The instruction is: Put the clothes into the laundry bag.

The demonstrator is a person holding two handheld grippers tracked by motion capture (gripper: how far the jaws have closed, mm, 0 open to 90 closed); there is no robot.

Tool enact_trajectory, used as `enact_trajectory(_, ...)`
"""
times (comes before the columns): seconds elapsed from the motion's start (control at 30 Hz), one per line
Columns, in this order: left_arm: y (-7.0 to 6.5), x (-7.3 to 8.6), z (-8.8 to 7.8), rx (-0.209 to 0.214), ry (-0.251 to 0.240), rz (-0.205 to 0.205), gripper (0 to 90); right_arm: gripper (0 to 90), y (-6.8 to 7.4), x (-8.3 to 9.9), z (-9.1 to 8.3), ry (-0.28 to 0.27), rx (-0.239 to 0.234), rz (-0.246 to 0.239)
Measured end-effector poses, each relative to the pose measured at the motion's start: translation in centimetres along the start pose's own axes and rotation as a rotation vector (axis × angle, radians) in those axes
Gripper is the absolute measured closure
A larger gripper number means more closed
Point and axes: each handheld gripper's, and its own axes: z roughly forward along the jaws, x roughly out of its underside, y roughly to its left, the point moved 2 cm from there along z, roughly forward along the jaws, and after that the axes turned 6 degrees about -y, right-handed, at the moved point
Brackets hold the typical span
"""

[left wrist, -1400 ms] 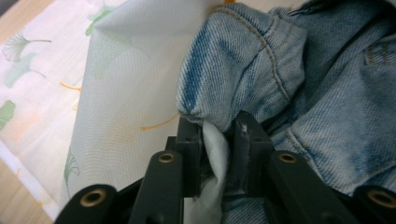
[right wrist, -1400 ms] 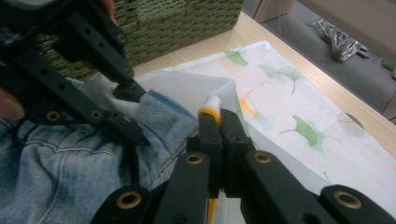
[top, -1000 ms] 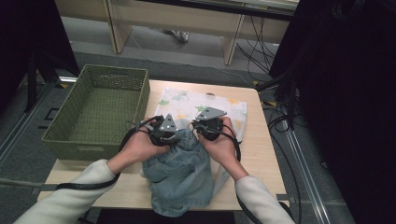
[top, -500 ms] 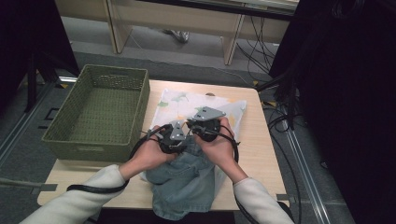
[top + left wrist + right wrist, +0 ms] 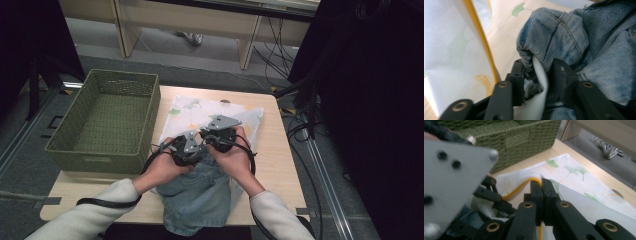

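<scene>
**Both grippers pinch cloth at mid-table**

The left hand-held gripper has its jaws clamped on a fold of denim garment and white lining. The right hand-held gripper is closed on the yellow-trimmed edge of the printed white cloth, which is spread on the tabletop beside the green woven basket.
</scene>
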Motion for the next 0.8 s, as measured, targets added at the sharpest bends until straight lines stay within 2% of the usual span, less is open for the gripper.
enact_trajectory(0.07, 0.1, 0.0, -0.4, 0.000, -0.019, -0.018, 54.8, 90.0, -0.1, 0.3, 0.3, 0.010, -0.004, -0.012)
enact_trajectory(0.17, 0.5, -0.2, -1.9, 0.008, -0.068, -0.060, 45.8, 90.0, -0.3, 0.7, 0.4, 0.025, 0.001, 0.001)
enact_trajectory(0.33, 0.7, -0.6, -5.7, 0.010, -0.129, -0.056, 36.5, 90.0, -0.9, 0.9, 0.3, 0.027, 0.014, 0.008)
enact_trajectory(0.43, 0.7, 0.2, -7.6, 0.020, -0.110, -0.062, 33.2, 90.0, -1.0, 1.1, 0.4, 0.030, 0.018, 0.005)
enact_trajectory(0.53, 0.8, 1.7, -8.5, 0.026, -0.088, -0.095, 31.6, 90.0, -0.8, 1.1, 0.4, 0.035, 0.021, 0.008)
enact_trajectory(0.67, 0.7, 3.4, -8.8, 0.031, -0.042, -0.116, 30.0, 90.0, -0.8, 0.9, 0.4, 0.032, 0.023, -0.003)
enact_trajectory(0.73, 0.8, 3.9, -8.7, 0.044, -0.037, -0.130, 29.0, 90.0, -0.8, 0.9, 0.4, 0.031, 0.022, -0.006)
enact_trajectory(0.8, 0.9, 4.4, -8.3, 0.075, -0.021, -0.177, 27.4, 90.0, -0.8, 0.9, 0.4, 0.034, 0.019, -0.004)
